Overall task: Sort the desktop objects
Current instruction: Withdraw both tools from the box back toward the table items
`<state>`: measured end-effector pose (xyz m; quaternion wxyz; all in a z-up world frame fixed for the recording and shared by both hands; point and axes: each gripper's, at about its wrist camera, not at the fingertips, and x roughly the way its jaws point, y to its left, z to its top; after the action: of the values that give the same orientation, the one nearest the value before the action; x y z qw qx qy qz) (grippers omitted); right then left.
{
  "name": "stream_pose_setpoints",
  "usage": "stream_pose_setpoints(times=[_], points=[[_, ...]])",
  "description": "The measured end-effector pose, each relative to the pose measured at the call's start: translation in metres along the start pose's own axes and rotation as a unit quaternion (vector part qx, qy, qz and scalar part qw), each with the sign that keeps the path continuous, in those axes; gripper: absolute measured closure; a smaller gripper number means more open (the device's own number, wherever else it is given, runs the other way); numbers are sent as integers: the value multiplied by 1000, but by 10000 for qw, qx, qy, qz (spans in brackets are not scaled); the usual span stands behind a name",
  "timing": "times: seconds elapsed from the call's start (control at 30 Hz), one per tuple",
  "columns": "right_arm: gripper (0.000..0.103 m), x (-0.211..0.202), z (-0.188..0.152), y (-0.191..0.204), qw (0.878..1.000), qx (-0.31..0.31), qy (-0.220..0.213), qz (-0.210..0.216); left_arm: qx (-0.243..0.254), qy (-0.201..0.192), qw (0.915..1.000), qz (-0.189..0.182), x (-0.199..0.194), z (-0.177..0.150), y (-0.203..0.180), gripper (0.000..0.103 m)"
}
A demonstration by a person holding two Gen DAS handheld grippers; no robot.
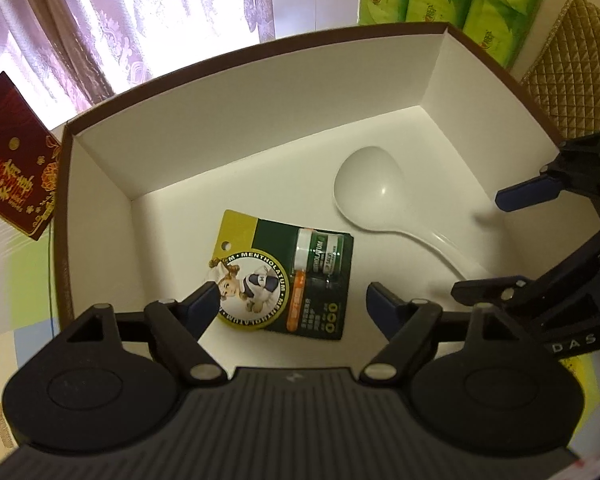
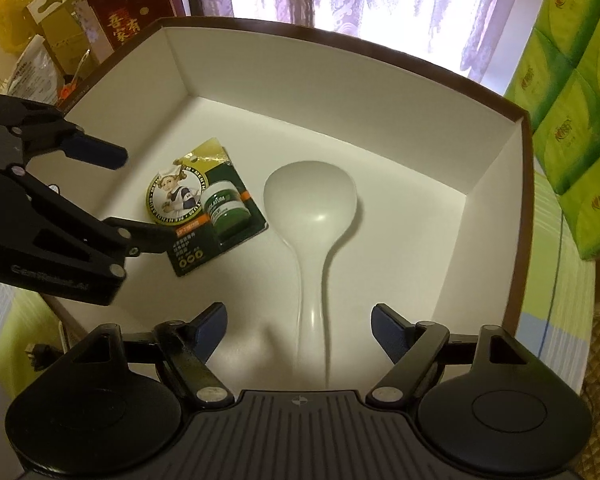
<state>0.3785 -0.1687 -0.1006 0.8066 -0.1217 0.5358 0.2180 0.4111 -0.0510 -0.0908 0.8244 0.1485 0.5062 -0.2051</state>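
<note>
Lying below left gripper [image 1: 290,300] (open), balm card [image 1: 288,276]

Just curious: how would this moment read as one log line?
left gripper: open, empty | right gripper: open, empty | white plastic ladle, green Mentholatum balm card: in brown-rimmed white box

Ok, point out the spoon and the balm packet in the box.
spoon [image 2: 312,204], right wrist view, middle of the bowl.
balm packet [image 1: 288,280], left wrist view, middle of the card.
</note>
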Motion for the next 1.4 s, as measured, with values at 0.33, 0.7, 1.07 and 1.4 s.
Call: stream_pose_setpoints(times=[0.33, 0.7, 1.07, 1.4], points=[[19, -19, -7, 11, 9997, 25, -243, -37, -147, -159, 9996, 206, -26, -6, -2, 19], [10, -63, -23, 28, 9962, 116, -824, -244, -235, -538, 9968, 549, -74, -21, -9, 13], [9, -117, -57, 47, 9883, 339, -1438, -373, -246, -1049, 9911, 780, -132, -61, -18, 12], [9, -152, -109, 64, 9787, 748, -1871, -390, -326, -1369, 9867, 818, -172, -117, -20, 12]])
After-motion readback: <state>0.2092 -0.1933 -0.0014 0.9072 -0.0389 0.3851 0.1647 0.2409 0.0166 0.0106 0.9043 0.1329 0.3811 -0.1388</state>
